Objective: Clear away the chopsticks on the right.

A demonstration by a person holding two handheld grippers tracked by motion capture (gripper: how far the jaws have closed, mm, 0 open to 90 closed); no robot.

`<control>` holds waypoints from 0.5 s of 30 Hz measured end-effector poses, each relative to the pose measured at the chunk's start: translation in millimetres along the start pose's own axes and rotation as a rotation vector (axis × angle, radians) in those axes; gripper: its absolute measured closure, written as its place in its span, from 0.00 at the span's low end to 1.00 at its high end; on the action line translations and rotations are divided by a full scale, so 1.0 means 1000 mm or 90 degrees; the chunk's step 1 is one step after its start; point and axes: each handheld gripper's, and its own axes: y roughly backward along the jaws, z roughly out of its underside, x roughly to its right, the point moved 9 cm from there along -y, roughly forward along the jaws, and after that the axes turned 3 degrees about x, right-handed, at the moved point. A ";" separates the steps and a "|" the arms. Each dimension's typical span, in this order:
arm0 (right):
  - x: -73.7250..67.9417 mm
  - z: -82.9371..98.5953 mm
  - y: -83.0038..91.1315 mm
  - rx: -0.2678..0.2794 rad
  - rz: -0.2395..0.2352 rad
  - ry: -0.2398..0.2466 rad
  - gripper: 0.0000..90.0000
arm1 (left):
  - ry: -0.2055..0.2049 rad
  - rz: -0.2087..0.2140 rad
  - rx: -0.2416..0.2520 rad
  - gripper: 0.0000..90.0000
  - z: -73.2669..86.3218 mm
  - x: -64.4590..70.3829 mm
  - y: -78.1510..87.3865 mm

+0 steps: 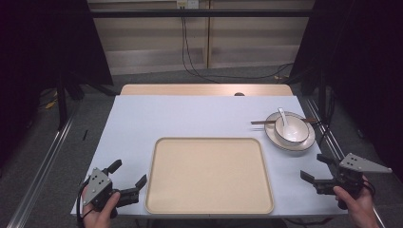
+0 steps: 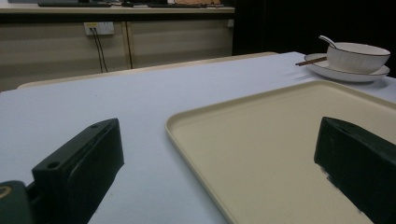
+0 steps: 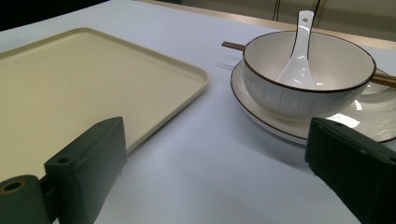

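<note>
— What's nearest you?

— My two hands at the bench's near edge. My left gripper [image 1: 127, 174] sits at the near left corner, jaws wide apart and holding nothing; in the left gripper view one jaw hangs over the bare bench [image 2: 116, 112] and the other over the tray's near corner. My right gripper [image 1: 317, 167] is at the near right, jaws also spread and empty, just beside the tray's right edge.

— And between them?

— The tray [image 1: 164, 190], cream, rimmed, with rounded corners, lying flat on the white bench top. Nothing lies on it.

— Farther on?

— Beyond the tray's far right corner stands a plate [image 1: 272, 135], close to the tray but not touching it. A bowl [image 1: 295, 134] with a dark rim sits on the plate. A white spoon [image 3: 299, 56] rests inside the bowl, its handle leaning up over the far rim. Chopsticks [image 1: 259, 122] lie across the plate behind the bowl, their ends sticking out to both sides.

— Past that?

— The bench's wooden far edge, then grey floor, cables [image 1: 187, 52] and a pale wall panel.
</note>
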 end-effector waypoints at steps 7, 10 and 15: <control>0.026 -0.007 0.010 -0.026 0.013 0.029 0.08 | -0.005 -0.004 -0.002 0.01 0.000 -0.001 -0.002; 0.037 -0.011 0.011 -0.028 0.015 0.027 0.07 | -0.005 -0.003 -0.005 0.01 0.001 0.000 -0.002; 0.071 -0.023 0.006 -0.046 0.003 0.033 0.17 | -0.010 0.000 -0.006 0.01 0.001 0.000 -0.003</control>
